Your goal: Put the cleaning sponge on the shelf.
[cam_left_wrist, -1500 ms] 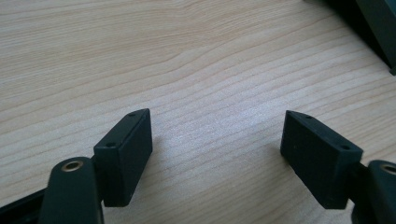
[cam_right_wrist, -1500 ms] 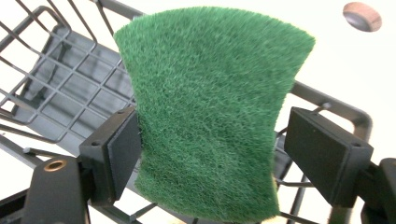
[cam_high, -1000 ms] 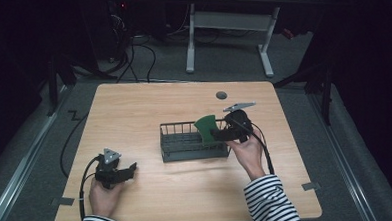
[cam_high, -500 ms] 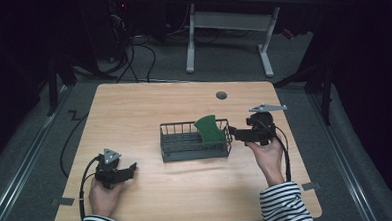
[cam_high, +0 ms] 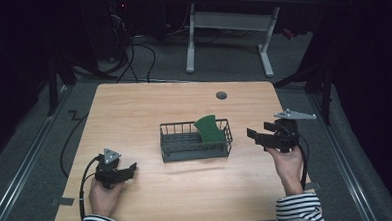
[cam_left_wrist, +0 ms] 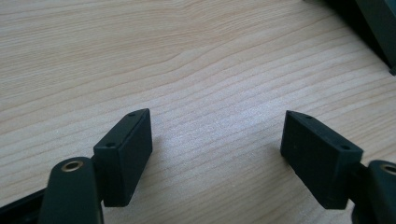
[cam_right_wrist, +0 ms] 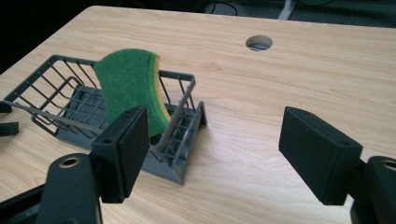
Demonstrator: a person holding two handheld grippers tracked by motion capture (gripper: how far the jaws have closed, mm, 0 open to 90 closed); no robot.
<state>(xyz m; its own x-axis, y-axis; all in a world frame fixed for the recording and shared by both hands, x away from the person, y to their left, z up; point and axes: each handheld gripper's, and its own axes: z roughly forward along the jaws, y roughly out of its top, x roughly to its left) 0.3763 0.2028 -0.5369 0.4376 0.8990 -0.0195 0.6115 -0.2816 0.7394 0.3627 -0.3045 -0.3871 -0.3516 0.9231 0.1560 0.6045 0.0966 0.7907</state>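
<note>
At the lower left of the high view, the left gripper [cam_high: 117, 172] lies low on the table [cam_high: 134, 113] in the person's hand, fingers [cam_left_wrist: 126, 151] apart with bare wood between them. At right of centre, the right gripper [cam_high: 257, 136] is held up off the table, aimed left at the rack [cam_high: 196, 151]; its fingers [cam_right_wrist: 122, 149] stand wide with nothing between, having just been closing a little. The sponge [cam_high: 210, 129] leans upright in the rack's right end, its lower edge hidden by the wires.
</note>
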